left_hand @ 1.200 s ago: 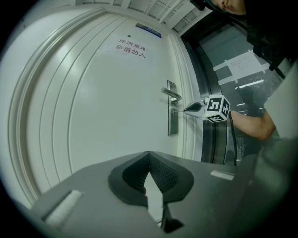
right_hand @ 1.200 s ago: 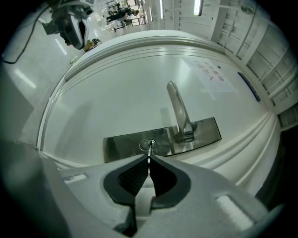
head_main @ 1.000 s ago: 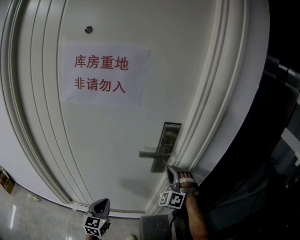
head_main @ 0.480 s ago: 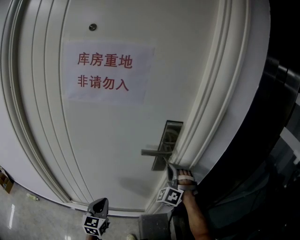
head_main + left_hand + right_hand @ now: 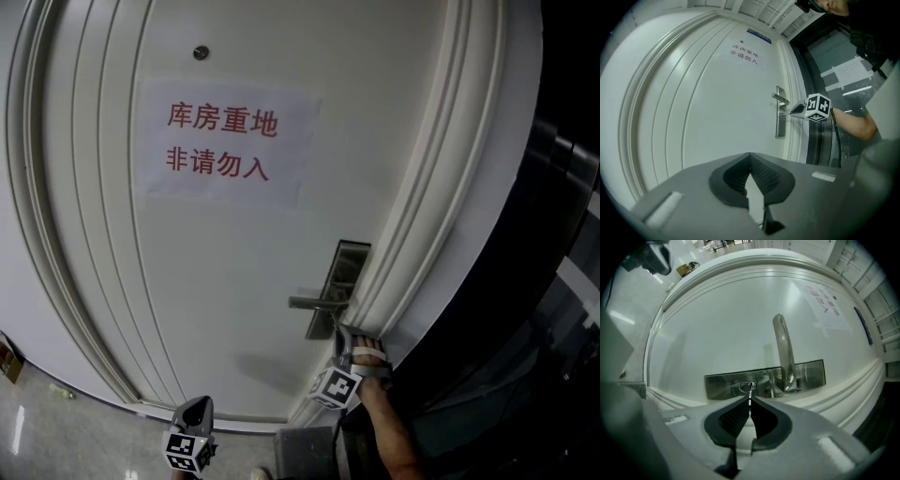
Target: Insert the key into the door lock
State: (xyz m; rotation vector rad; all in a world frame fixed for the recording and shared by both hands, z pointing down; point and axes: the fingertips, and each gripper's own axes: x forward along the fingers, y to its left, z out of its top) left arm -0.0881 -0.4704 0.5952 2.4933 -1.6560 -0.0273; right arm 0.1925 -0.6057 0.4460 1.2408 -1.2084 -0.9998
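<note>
A white panelled door (image 5: 234, 281) carries a steel lock plate (image 5: 339, 281) with a lever handle (image 5: 314, 302). My right gripper (image 5: 337, 334) is at the plate's lower end, shut on a small metal key (image 5: 750, 393). The key's tip is at the round keyhole (image 5: 748, 386) and looks just entered. Handle (image 5: 783, 352) and plate (image 5: 726, 383) fill the right gripper view. My left gripper (image 5: 200, 405) hangs low, well away from the door, shut with nothing in it (image 5: 750, 157). From there I see the right gripper (image 5: 791, 112) against the plate (image 5: 780, 126).
A paper sign (image 5: 225, 142) with red characters hangs on the door above the lock. The moulded door frame (image 5: 422, 234) runs just right of the plate, with a dark glass wall (image 5: 562, 234) beyond. A person's forearm (image 5: 384, 431) is behind the right gripper. Tiled floor (image 5: 56, 431) lies below.
The head view has drifted, so sign and lock plate sit slightly further right. The right gripper stays at the plate's lower end. The left gripper has barely shifted.
</note>
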